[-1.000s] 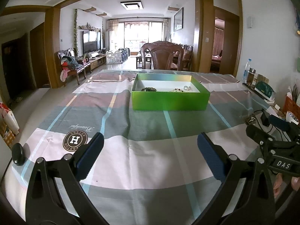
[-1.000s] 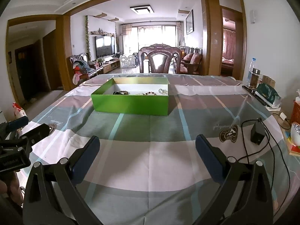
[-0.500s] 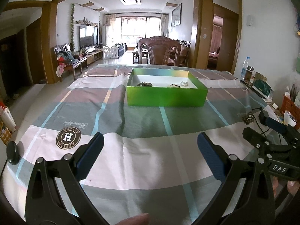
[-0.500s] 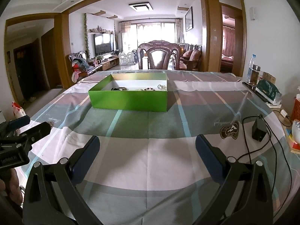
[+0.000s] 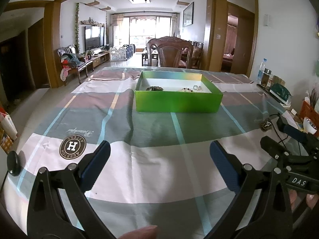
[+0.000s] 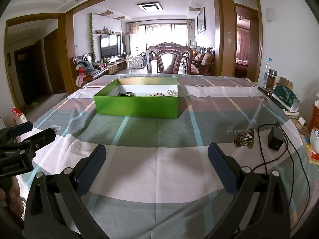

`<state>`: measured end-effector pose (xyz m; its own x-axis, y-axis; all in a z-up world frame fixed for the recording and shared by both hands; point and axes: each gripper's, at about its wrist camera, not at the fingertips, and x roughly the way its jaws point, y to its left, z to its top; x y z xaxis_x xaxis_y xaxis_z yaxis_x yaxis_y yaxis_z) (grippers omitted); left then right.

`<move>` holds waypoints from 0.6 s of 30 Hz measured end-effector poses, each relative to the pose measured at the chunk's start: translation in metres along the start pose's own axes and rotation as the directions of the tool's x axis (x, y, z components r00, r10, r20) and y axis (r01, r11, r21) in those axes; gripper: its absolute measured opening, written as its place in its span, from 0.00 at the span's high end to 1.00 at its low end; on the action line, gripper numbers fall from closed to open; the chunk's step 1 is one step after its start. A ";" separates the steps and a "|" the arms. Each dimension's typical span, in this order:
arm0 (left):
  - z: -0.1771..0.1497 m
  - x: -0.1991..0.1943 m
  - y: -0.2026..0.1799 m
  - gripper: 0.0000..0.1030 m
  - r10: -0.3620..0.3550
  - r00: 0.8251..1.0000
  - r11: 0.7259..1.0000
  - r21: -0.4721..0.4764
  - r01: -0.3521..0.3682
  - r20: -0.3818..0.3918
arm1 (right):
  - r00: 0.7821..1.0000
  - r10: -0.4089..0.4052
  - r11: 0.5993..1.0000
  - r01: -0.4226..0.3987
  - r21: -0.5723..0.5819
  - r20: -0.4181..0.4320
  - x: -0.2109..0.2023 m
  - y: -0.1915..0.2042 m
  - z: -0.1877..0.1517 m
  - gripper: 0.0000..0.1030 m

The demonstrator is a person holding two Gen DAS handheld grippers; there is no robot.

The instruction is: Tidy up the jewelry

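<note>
A green open box (image 5: 178, 101) (image 6: 137, 105) stands on the checked tablecloth toward the far end of the table. On its white floor lie a dark bracelet (image 5: 154, 88) (image 6: 125, 94), a beaded bracelet (image 5: 187, 89) (image 6: 159, 94) and silver rings (image 5: 197, 87) (image 6: 172, 92). My left gripper (image 5: 159, 155) is open over the near part of the cloth, well short of the box, holding nothing. My right gripper (image 6: 156, 155) is open too and empty, at about the same distance. Each gripper shows at the edge of the other's view.
A black adapter with its cable (image 6: 275, 139) lies on the cloth at the right. A water bottle (image 6: 267, 72), a jar (image 6: 271, 80), a dark green pouch (image 6: 285, 97) and an orange basket (image 5: 309, 111) line the right edge. A wooden chair (image 6: 169, 60) stands behind the table. A black knob (image 5: 13, 163) sits near left.
Both grippers have risen and tilted slightly, so the box sits lower and a little nearer in each view. Their jaws stayed open. A fingertip now shows at the bottom of the left wrist view.
</note>
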<state>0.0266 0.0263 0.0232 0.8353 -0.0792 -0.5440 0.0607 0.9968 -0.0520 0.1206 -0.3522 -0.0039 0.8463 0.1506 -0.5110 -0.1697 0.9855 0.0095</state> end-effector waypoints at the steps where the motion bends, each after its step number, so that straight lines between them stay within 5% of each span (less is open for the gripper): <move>1: 0.000 0.000 0.001 0.04 -0.009 1.000 1.000 -0.006 0.009 -0.003 | 1.000 0.001 1.000 -0.001 0.001 0.000 0.000 0.000 0.000 0.03; 18: 0.002 0.007 0.002 0.04 -0.009 1.000 1.000 0.008 0.009 -0.013 | 1.000 0.001 1.000 -0.001 0.004 -0.005 0.006 -0.002 0.002 0.03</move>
<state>0.0334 0.0275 0.0212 0.8275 -0.0886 -0.5544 0.0726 0.9961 -0.0508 0.1268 -0.3527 -0.0053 0.8433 0.1516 -0.5156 -0.1690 0.9855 0.0133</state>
